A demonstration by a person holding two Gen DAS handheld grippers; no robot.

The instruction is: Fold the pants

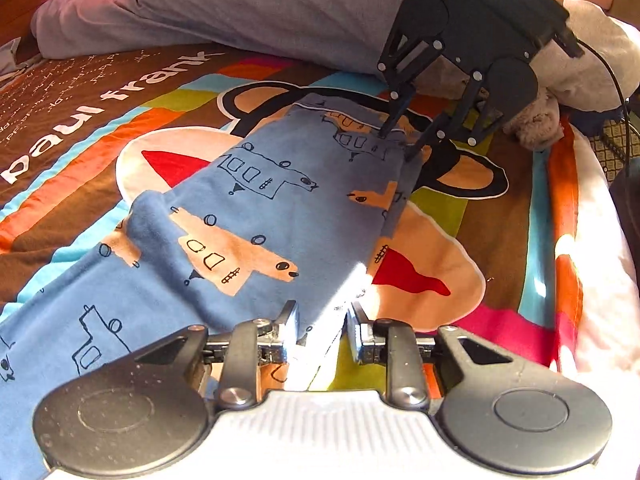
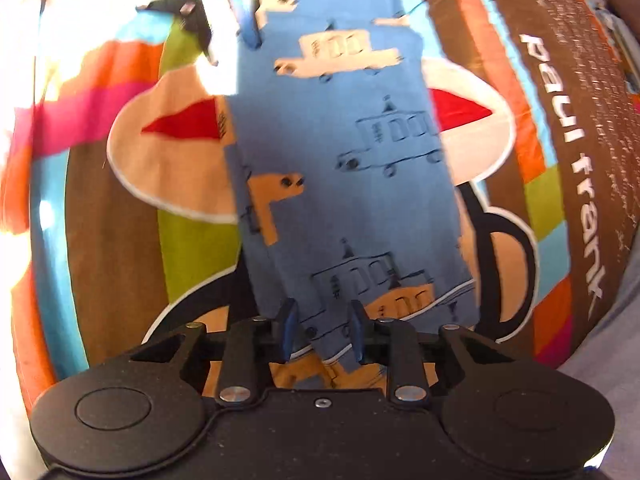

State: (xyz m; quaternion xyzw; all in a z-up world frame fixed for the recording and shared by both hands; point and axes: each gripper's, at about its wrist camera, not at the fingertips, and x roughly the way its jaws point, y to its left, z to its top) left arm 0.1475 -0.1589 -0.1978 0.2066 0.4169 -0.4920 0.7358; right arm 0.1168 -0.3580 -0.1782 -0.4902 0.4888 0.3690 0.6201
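We count one pair of blue pants (image 1: 248, 216) printed with cars, one striped blanket (image 1: 80, 128) under it, one grey garment (image 1: 248, 4) heaped beyond, and two tongs, the left tongs (image 1: 322, 322) and the right tongs (image 1: 394, 144).

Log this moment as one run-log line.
stage: fold pants | pants: blue, lengthwise on bedspread | left gripper: open over edge | right gripper: open, tips at far end
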